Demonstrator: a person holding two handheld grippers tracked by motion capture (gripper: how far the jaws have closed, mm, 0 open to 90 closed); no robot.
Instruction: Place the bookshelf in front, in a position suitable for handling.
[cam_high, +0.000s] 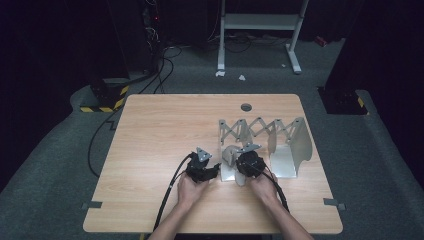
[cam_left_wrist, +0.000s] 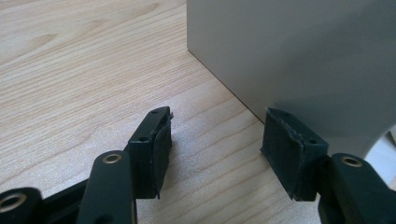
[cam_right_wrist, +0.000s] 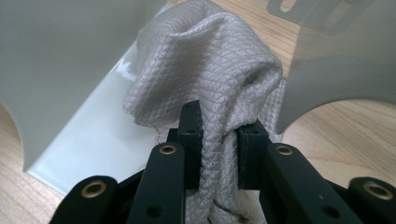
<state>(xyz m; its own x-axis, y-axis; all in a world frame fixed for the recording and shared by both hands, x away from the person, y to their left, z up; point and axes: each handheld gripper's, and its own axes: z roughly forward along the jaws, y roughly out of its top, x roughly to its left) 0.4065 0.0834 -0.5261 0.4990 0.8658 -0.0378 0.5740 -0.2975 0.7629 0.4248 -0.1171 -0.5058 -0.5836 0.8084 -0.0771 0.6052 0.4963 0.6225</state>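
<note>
While right claw (cam_right_wrist: 218, 135) pinches grey cloth (cam_right_wrist: 205, 70) inside rack (cam_high: 285, 165), left claw (cam_left_wrist: 217, 135) gapes wide beside it.

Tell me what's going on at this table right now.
A person works two hand-held grippers at a wooden table. The right gripper is shut on a grey cloth, holding it in the left slot of a metal rack with an accordion back. The left gripper is open and holds nothing, its jaws low over the table beside the rack's outer wall.
</note>
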